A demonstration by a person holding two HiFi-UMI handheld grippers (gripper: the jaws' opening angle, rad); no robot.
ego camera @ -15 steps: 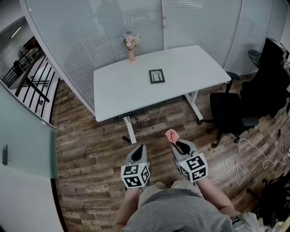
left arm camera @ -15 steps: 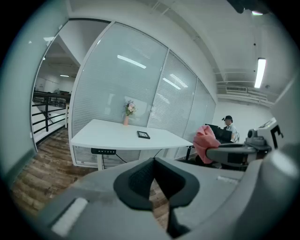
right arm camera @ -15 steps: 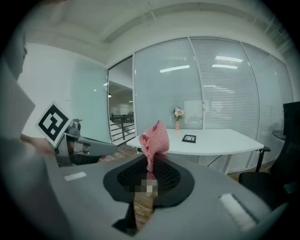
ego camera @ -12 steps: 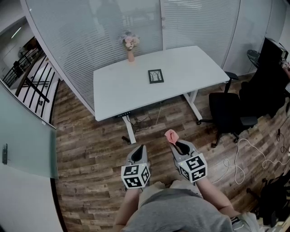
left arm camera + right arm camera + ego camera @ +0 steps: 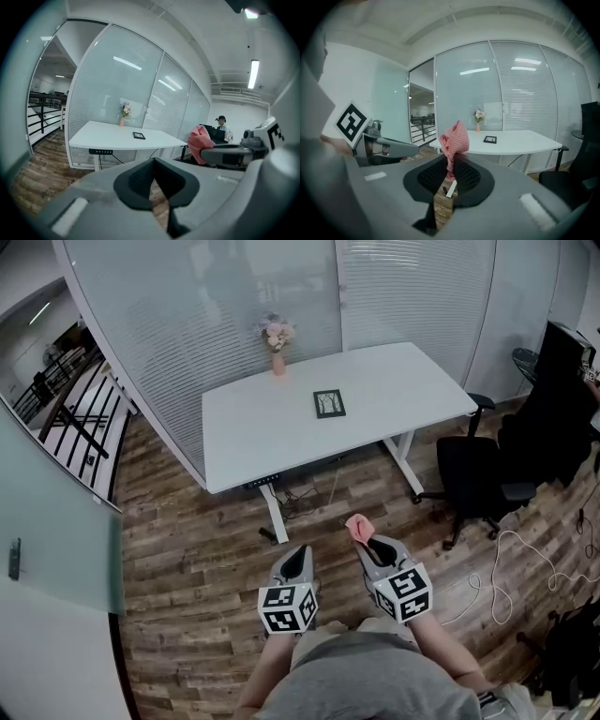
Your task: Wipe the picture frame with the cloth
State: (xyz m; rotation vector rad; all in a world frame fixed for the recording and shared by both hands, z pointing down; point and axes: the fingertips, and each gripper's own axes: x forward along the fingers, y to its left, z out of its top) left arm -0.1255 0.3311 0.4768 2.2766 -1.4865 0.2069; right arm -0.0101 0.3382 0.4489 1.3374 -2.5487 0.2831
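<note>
Weave on pink cloth [image 5: 454,139] shows only in right gripper view.

There were two grippers, a left gripper [image 5: 298,554] and a right gripper [image 5: 370,547]; one pink cloth [image 5: 357,527]; one white table [image 5: 281,442]; one picture frame [image 5: 329,403]; one flower vase [image 5: 277,341], far; one black office chair [image 5: 473,474], right.

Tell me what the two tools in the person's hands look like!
Each is a grey, wedge-shaped shell narrowing to a tip, with black textured pads inside. The left tool and right tool each carry a white cube printed with black square markers. The person wears a grey top.
</note>
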